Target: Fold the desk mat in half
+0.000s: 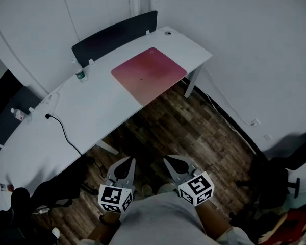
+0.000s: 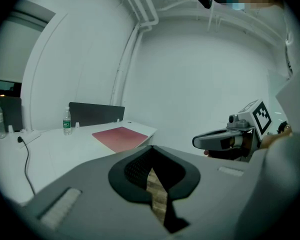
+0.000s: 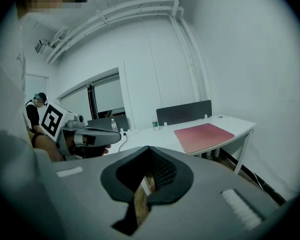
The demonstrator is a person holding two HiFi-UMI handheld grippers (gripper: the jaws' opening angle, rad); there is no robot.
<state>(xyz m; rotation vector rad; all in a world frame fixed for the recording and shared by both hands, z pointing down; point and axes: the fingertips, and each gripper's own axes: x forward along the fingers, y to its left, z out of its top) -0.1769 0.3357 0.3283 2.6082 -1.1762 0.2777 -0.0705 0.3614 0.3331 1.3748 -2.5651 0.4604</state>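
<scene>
Mat (image 1: 149, 73) (pinkish-red) lies flat and unfolded near the right end of the white bench (image 1: 92, 111), its near edge close along the bench's front edge. Both grippers are well apart from it, low in the head view by the person's body, over the wood floor (image 1: 194, 131). The left gripper (image 1: 126, 163) and right gripper (image 1: 172, 162) sit side by side, pointing toward the bench. L jaws are pressed together at the tips w/ nothing pinched; R jaws the same. A stretch of floor and the bench's front edge lie btwn the grippers and the mat. Behind the mat a dark panel (image 1: 115, 37) stands along the bench's back edge, w/ a bottle (image 1: 80, 76) near the panel's left end. Further left a black cable (image 1: 66, 134) runs across the top and drops over the front edge. A white leg (image 1: 193, 83) stands under the mat's end of the bench. A dark chair (image 1: 275, 182) sits off to the right by the wall.
</scene>
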